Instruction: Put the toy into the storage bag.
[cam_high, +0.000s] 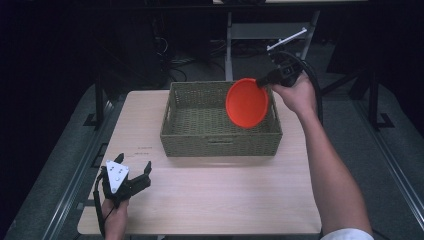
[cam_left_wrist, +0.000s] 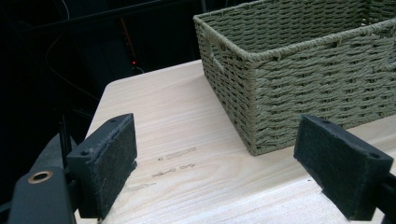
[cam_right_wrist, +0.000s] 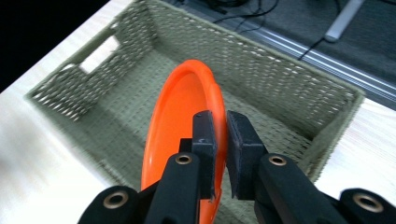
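Note:
An orange plate (cam_high: 246, 103) hangs on edge over the right half of a woven green basket (cam_high: 220, 142) at the back middle of the table. My right gripper (cam_high: 261, 81) is shut on the plate's upper rim, held from the far right side of the basket. In the right gripper view the two black pads (cam_right_wrist: 205, 135) pinch the rim of the orange plate (cam_right_wrist: 175, 116) above the basket's floor (cam_right_wrist: 116, 107). My left gripper (cam_high: 134, 167) rests at the table's front left, jaws open with nothing between them. Its pads (cam_left_wrist: 105, 163) frame bare wood in the left gripper view.
The light wooden table (cam_high: 210, 195) has free room in front of the basket and to its left. The basket's near corner (cam_left_wrist: 252, 116) stands close ahead of the left gripper. Table frames and cables sit on the dark floor (cam_high: 250, 50) behind.

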